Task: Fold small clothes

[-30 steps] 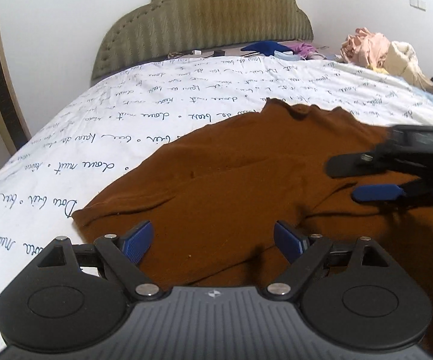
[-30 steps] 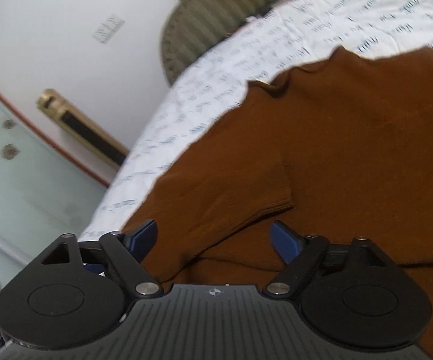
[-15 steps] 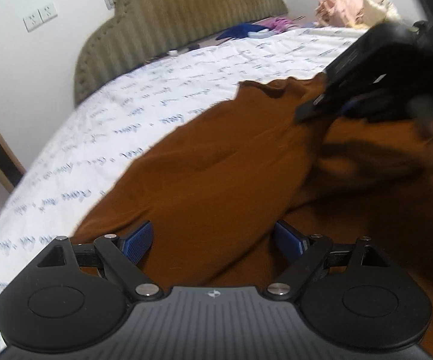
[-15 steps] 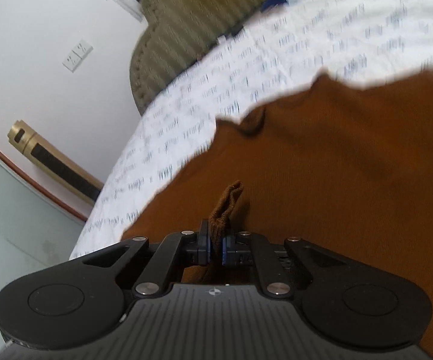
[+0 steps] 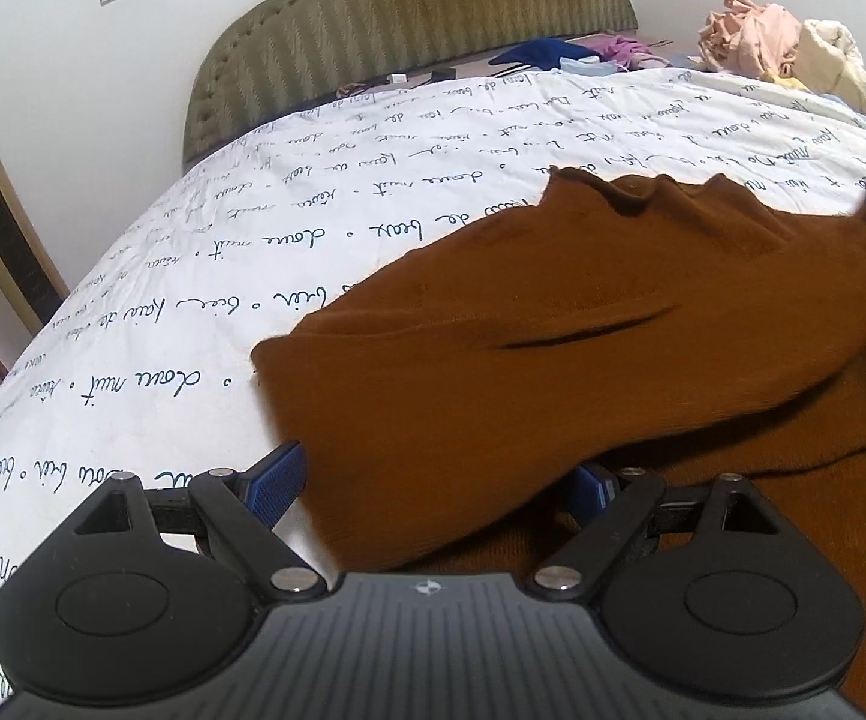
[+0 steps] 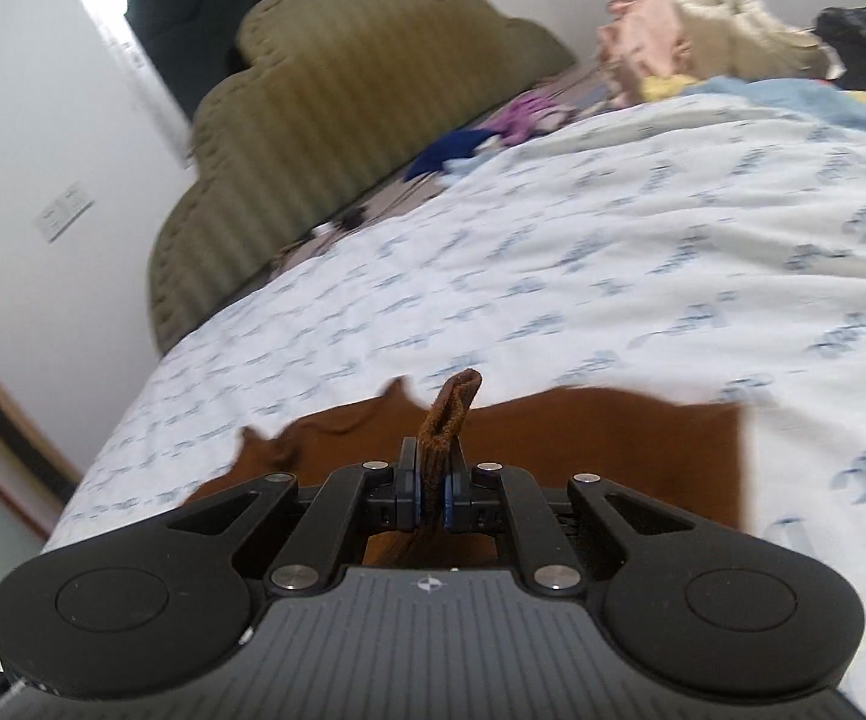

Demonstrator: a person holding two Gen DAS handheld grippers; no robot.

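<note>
A rust-brown knit top [image 5: 583, 360] lies spread on the bed, over a white bedsheet [image 5: 313, 228] printed with dark cursive script, toward the foot end and well away from the olive padded headboard [image 5: 409, 30]. Its fabric is soft and finely ribbed, with a wavy neckline edge pointing toward the headboard. One part of it is raised off the rest and doubled over, with a dark crease running across that lifted fold. The right gripper [image 6: 430, 495] has just closed and now pinches a narrow strip of the brown cloth between its blue pads, the strip's tip standing up above the jaws. The left gripper [image 5: 439, 483] stands wide over the near edge of the garment; cloth lies between its blue fingers [image 5: 277, 480], but they do not press on it. A heap of pink and cream clothes [image 5: 781, 42] sits at the far corner of the bed, beside the headboard, with a dark blue garment [image 5: 538, 54] nearer its middle.
</note>
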